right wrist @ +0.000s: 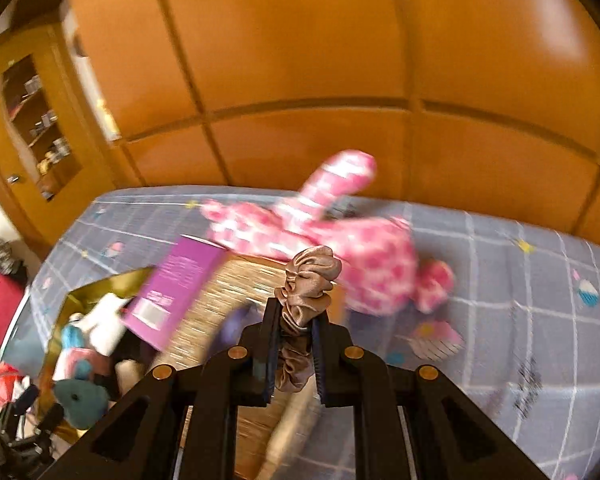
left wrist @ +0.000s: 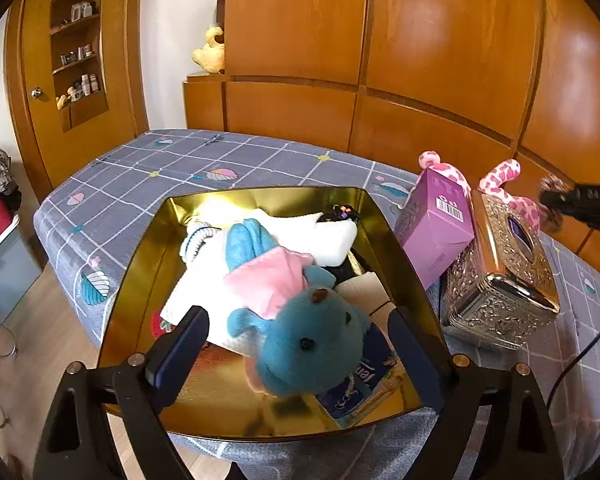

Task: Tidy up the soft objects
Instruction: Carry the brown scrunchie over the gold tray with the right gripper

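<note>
A gold tin tray point(left wrist: 140, 264) sits on the bed and holds a teal teddy bear point(left wrist: 308, 344) in a pink top, a white cloth point(left wrist: 332, 236) and other small items. My left gripper point(left wrist: 300, 328) is open, its fingers on either side of the bear's head without touching it. My right gripper point(right wrist: 294, 312) is shut on a beige satin scrunchie point(right wrist: 306, 284), held above the bed. A pink spotted plush toy point(right wrist: 364, 248) lies on the bed beyond it, also in the left wrist view point(left wrist: 500, 184). The right gripper's tip shows at the far right of the left wrist view point(left wrist: 556, 196).
A purple box point(left wrist: 436, 220) leans on an ornate gold tissue box point(left wrist: 500, 276) right of the tray. The bed has a grey checked sheet point(left wrist: 180, 164). Wooden wardrobes point(left wrist: 420, 40) stand behind it. A black cable point(left wrist: 576, 360) runs at the right.
</note>
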Action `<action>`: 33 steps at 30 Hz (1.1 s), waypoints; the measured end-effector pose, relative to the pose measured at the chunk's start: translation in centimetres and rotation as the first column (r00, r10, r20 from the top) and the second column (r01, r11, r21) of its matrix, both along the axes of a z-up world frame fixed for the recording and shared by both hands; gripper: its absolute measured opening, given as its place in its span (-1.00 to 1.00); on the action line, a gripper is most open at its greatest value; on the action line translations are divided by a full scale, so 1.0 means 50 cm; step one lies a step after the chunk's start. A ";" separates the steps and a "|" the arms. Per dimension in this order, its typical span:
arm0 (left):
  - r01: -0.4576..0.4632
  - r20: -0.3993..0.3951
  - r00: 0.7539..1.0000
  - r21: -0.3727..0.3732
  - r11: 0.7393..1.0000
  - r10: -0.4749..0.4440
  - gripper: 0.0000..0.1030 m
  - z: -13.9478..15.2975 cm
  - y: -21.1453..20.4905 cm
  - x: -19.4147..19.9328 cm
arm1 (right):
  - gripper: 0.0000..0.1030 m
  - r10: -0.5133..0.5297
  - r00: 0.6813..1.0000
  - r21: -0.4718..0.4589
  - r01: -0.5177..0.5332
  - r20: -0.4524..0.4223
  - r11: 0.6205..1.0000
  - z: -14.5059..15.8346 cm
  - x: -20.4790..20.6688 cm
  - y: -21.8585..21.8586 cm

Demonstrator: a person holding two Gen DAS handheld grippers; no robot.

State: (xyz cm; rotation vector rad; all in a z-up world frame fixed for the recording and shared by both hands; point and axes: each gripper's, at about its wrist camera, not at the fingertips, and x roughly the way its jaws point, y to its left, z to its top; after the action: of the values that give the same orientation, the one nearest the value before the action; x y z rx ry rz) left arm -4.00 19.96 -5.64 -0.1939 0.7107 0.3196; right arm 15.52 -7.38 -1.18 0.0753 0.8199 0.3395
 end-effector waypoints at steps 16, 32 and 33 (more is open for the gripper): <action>-0.124 0.025 0.992 -0.016 0.992 0.124 0.79 0.013 0.081 -0.061 | -0.74 0.455 0.890 0.025 -0.456 0.038 0.890 0.012 -0.069 0.355; -0.151 0.023 0.988 -0.012 0.989 0.151 0.81 0.015 0.092 -0.069 | -0.74 0.625 0.777 -0.061 -0.630 -0.080 0.775 -0.114 -0.203 0.406; -0.149 0.023 0.989 -0.011 0.989 0.149 0.81 0.015 0.090 -0.069 | -0.74 0.624 0.777 -0.061 -0.629 -0.084 0.775 -0.118 -0.206 0.403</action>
State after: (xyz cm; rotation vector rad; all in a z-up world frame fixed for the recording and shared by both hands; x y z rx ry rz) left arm -7.43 24.46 -4.92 -0.2599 0.6759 0.4563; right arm 5.24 12.77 -7.09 -0.2836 0.9046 0.9423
